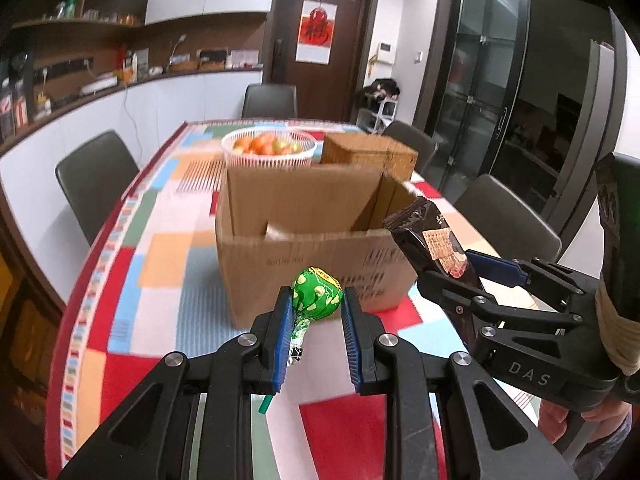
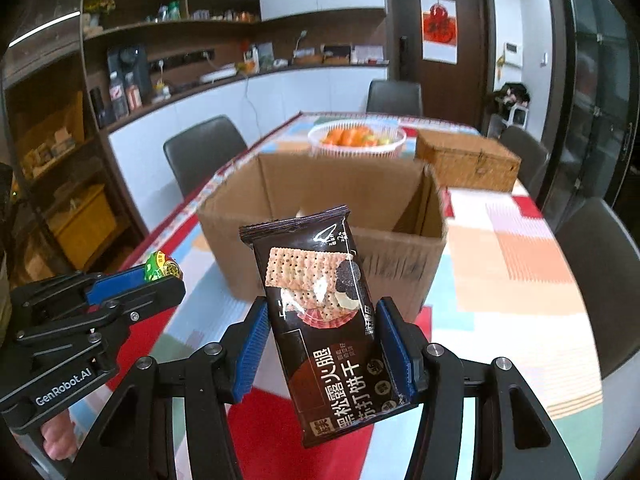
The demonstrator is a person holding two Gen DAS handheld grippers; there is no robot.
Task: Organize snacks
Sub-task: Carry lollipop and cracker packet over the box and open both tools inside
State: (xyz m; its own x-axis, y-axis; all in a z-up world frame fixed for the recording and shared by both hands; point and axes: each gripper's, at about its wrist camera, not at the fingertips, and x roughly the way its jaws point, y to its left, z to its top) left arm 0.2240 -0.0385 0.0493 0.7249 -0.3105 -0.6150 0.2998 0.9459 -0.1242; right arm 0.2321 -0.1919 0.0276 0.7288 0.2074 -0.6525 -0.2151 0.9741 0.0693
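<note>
two sets of fingers [image 1: 316,322] [image 2: 320,344] each grip one snack: lollipop [image 1: 316,292], cracker pack [image 2: 320,312], near one box [image 1: 312,240]

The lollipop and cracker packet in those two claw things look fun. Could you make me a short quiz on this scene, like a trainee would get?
1. True or false: the left gripper is shut on the green lollipop.
2. What does the right gripper hold? A) a tomato B) a dark cracker packet C) nothing
3. Fill in: just beyond both snacks stands an open ____ on the patchwork tablecloth.

Key: 1 true; 2 B; 3 cardboard box. Behind it stand a white basket of tomatoes and a closed wicker box.
</note>
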